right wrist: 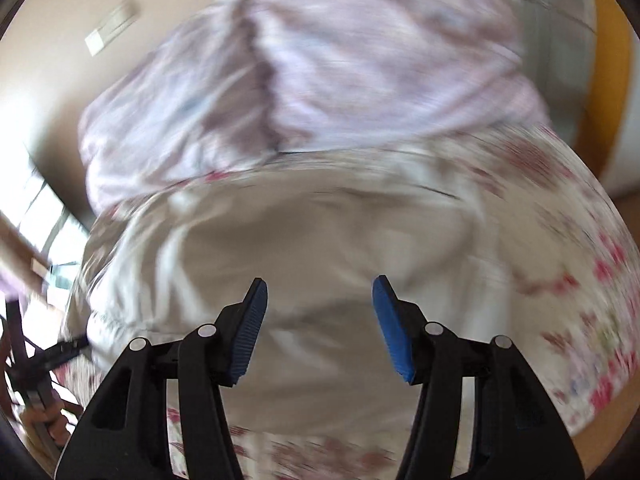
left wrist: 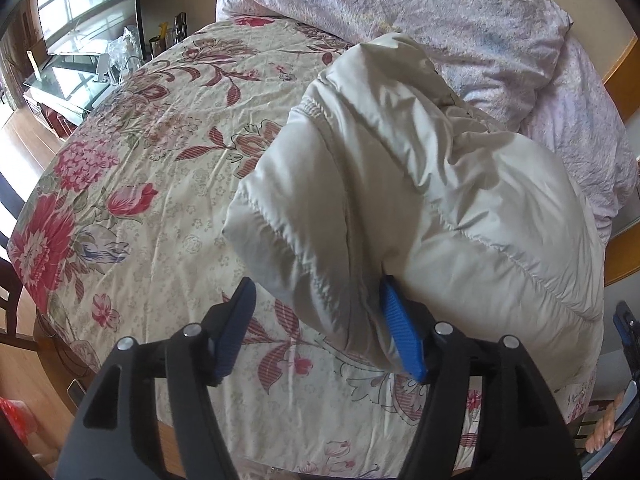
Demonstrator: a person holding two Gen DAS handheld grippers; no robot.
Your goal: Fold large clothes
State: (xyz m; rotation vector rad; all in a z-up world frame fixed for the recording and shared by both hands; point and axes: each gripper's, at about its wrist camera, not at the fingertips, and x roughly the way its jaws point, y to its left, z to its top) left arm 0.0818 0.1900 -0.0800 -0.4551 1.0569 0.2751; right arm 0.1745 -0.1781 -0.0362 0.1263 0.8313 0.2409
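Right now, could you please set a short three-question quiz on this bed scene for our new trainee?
1. True or false: the left gripper stands open at the puffy cream quilted jacket.
2. The jacket lies on: A) bare wood, B) the red-flowered bedsheet, C) a chair.
3. What bedding is heaped beyond the jacket?

Key: 1 true; 2 B; 3 the pale lilac crumpled duvet. The right gripper is open too.

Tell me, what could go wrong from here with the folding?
The puffy white quilted jacket looks slippery and springy, so its folds may reopen. The left gripper is open, with only one blue pad touching the fabric, so a grasp may catch too little. The right gripper view is blurred, suggesting fast motion; it may misplace its grasp.
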